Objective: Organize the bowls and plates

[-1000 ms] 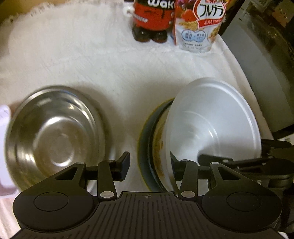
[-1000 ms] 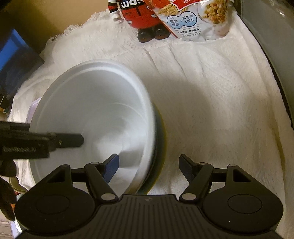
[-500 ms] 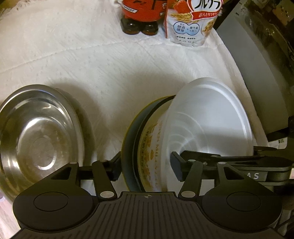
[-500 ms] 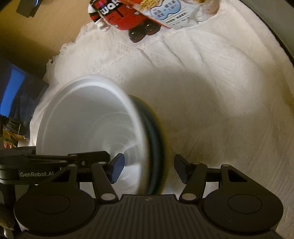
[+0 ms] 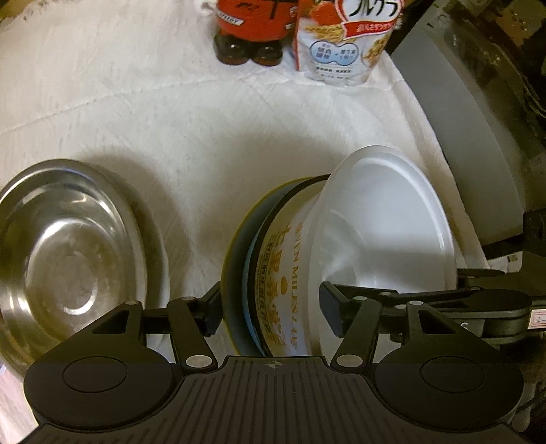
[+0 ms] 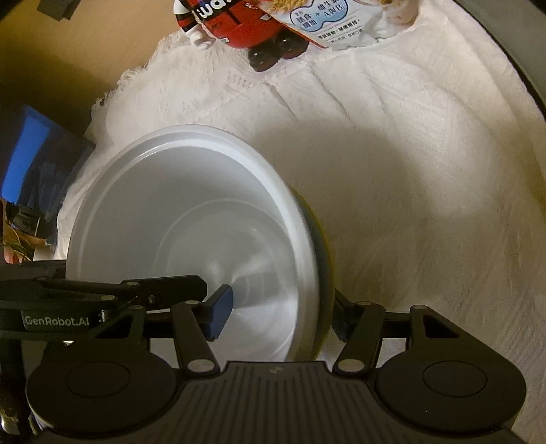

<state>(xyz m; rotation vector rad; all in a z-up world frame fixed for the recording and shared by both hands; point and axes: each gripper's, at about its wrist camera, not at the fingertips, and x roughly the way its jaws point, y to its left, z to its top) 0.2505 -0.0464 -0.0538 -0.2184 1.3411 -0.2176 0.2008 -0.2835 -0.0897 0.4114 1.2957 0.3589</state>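
A stack of nested bowls stands tilted on its side on the white cloth [image 5: 170, 119]: a dark plate with a yellow rim [image 5: 233, 273], a white bowl with gold lettering [image 5: 283, 290], and a plain white bowl [image 5: 385, 225] [image 6: 191, 218] innermost. My left gripper [image 5: 271, 312] straddles the stack's near edge, its jaws opening, one finger outside the dark plate and one inside the white bowl. My right gripper [image 6: 279, 317] is shut on the same stack, with its blue pad [image 6: 218, 314] against the white bowl's inside. A steel bowl [image 5: 68, 246] lies flat to the left.
A red toy figure [image 5: 252, 30] and a cereal bag [image 5: 344, 41] stand at the cloth's far edge. A grey appliance [image 5: 471, 153] borders the right side. A blue object [image 6: 34, 170] lies off the cloth's left edge, by the brown table edge.
My left jaws have spread wider around the stack, and the steel bowl slid leftward in that view. My right jaws have narrowed onto the stack, and that gripper has rolled a little.
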